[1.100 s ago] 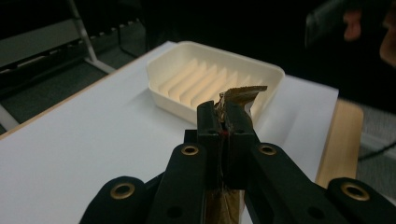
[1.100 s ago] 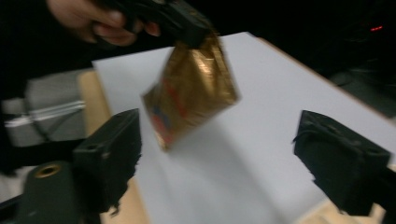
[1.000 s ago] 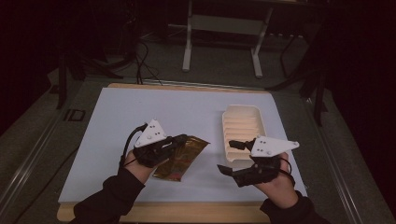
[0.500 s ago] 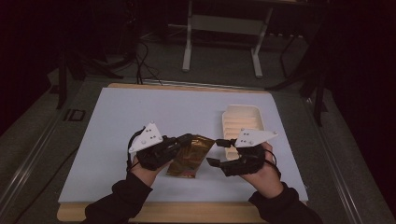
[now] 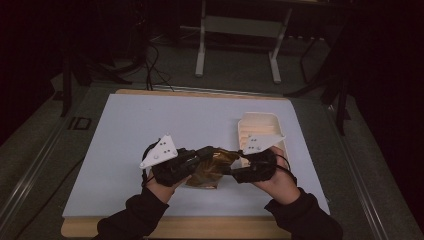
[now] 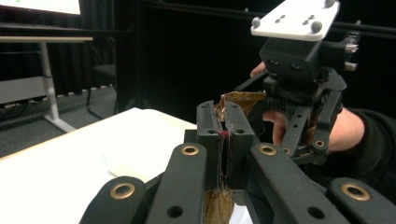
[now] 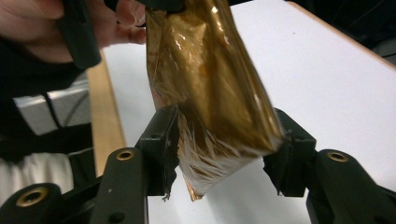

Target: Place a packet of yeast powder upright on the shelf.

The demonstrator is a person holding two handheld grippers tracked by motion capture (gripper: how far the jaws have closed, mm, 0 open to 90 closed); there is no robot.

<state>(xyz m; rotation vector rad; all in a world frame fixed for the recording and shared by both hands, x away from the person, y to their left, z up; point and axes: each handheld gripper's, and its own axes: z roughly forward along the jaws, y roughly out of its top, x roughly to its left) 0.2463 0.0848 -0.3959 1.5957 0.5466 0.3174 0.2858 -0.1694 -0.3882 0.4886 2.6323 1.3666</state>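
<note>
From the high view, your left gripper (image 5: 200,159) and right gripper (image 5: 227,170) meet over the near middle of the white table (image 5: 150,125), with the gold foil packet (image 5: 212,167) stretched between them. Its long axis runs roughly from one gripper to the other. A cream ridged tray (image 5: 260,127) sits just beyond your right hand.

In the left gripper view, your jaws are pressed tight together on one flat end of the packet (image 6: 223,126), which stands edge-on between them. Your right gripper (image 6: 299,93) faces you close behind it.

In the right gripper view, the packet (image 7: 210,93) hangs down into your jaws, crinkled, glossy and gold-brown, with a pale crimped end seal. The jaws have just been closing and now flank that end, one to each side. Whether the pads already press on the foil, you cannot tell from here.
</note>
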